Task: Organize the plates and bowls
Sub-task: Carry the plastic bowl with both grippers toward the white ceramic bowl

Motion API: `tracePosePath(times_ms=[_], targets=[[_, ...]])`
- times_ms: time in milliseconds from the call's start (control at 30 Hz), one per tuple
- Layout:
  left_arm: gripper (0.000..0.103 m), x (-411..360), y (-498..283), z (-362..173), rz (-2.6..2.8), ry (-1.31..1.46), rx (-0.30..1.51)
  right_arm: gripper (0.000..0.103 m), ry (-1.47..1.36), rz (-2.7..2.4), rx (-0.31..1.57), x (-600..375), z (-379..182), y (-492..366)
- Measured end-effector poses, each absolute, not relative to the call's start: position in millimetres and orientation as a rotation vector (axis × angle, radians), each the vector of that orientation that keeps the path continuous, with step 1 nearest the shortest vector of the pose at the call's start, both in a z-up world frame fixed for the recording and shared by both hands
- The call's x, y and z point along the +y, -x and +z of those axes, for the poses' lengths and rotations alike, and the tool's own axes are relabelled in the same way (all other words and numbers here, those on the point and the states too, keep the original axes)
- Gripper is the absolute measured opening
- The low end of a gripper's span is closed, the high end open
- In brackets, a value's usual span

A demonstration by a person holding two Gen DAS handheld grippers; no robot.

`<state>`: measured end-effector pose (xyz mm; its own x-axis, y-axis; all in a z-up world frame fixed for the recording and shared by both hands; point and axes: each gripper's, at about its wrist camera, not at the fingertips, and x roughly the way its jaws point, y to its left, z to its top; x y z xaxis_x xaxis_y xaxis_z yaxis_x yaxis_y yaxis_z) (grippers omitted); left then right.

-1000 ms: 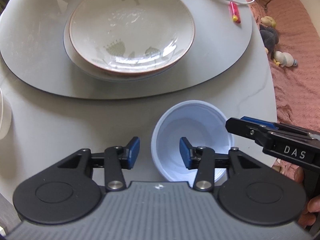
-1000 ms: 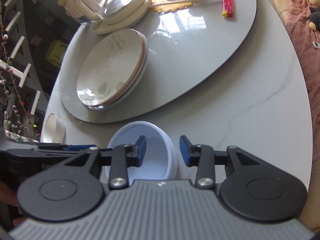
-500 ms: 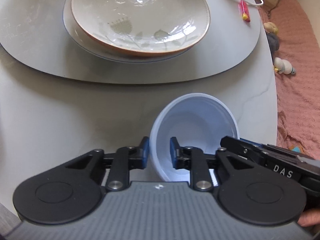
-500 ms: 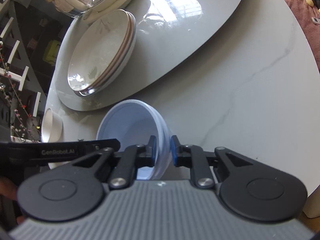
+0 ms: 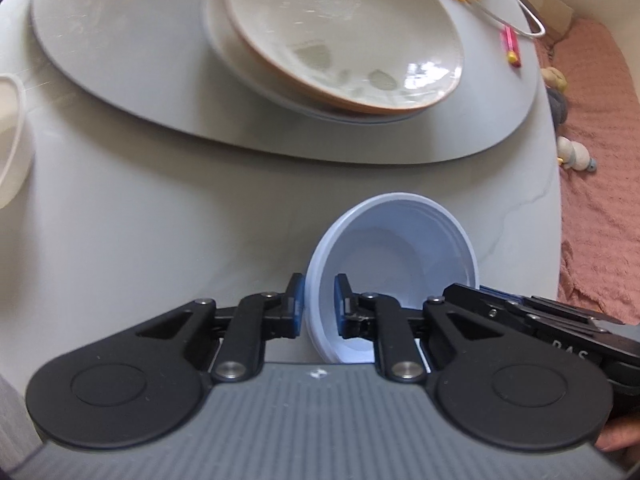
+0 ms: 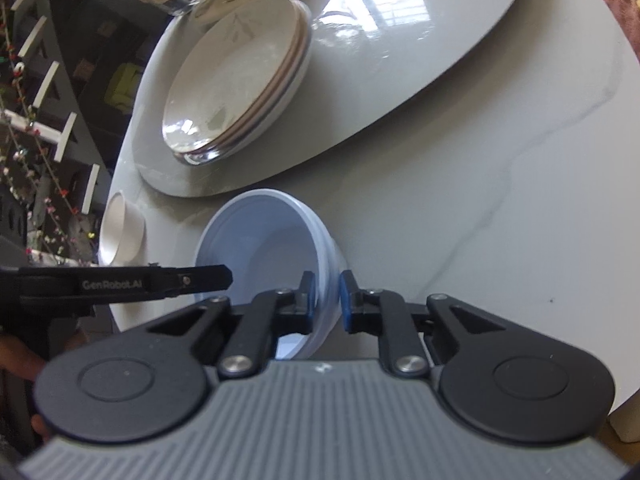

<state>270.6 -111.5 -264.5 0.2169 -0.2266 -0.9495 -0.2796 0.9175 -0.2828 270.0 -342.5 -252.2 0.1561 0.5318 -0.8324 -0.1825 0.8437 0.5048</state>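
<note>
While both tools grip it, 1 pale blue bowl [image 5: 394,264] sits tilted above the table [image 5: 160,216], mouth facing forward toward the turntable [image 5: 120,60]. Left gripper [image 5: 319,300] pinches its left wall; right gripper [image 6: 326,300] pinches its right wall (each nearly closed on the rim). Stacked plates [image 6: 240,80] lie on the turntable, exact number unclear. 1 white bowl [image 6: 120,232] stands at left.

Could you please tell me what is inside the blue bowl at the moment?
The blue bowl looks empty; only one pad of each gripper reaches inside its rim. The near part of its bottom is covered by the jaws.
</note>
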Motion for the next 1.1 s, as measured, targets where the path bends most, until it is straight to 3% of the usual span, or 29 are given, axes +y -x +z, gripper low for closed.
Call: tracePosePath(times_ms=[567,1100], targets=[[0.018,-30.0,-243.9,-258.1,-0.043,0.559,1.322,0.016,-0.315,0.535,1.317,-281.0,-235.8,-252.3],[0.018,-18.1,-227.0,-276.9,-0.057,0.5,1.338,0.016,-0.25,0.474,1.383,-242.4,-244.1,-237.6]])
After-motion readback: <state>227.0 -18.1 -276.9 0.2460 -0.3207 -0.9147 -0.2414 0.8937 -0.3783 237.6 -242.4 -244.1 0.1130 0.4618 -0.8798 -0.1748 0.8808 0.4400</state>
